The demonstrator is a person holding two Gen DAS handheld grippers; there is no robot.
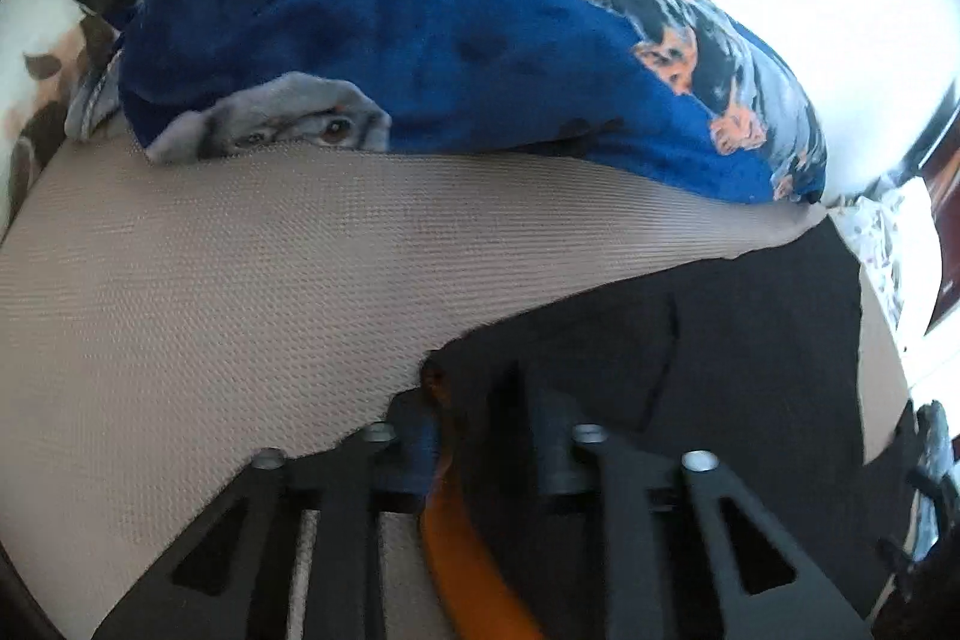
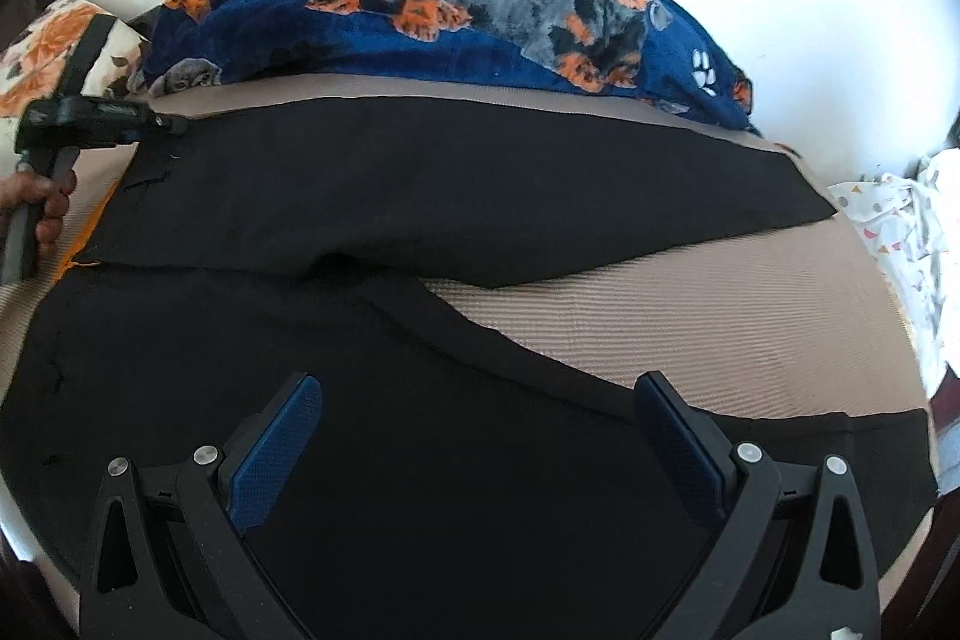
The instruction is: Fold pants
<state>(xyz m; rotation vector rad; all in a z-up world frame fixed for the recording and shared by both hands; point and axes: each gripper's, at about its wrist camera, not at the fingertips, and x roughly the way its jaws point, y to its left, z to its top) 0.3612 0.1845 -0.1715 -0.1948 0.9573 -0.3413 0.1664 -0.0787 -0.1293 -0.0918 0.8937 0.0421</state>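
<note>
Black pants [image 2: 420,196] lie flat on a beige mattress cover [image 2: 720,316], waist to the left and both legs splayed out to the right. My left gripper [image 1: 480,412] is shut on the far waist corner of the pants [image 1: 720,370], where orange lining [image 1: 456,538] shows between the fingers. In the right wrist view that left gripper [image 2: 174,124] sits at the pants' far left corner, held by a person's hand [image 2: 42,208]. My right gripper [image 2: 480,430] hovers open over the near leg, its blue pads [image 2: 282,448] wide apart with only flat cloth below them.
A bunched blue blanket [image 1: 450,10] printed with dogs lies along the back against a white wall, also in the right wrist view as the blue blanket [image 2: 480,22]. A flowered pillow [image 2: 54,40] sits far left. A white patterned sheet [image 2: 900,220] lies at the right edge.
</note>
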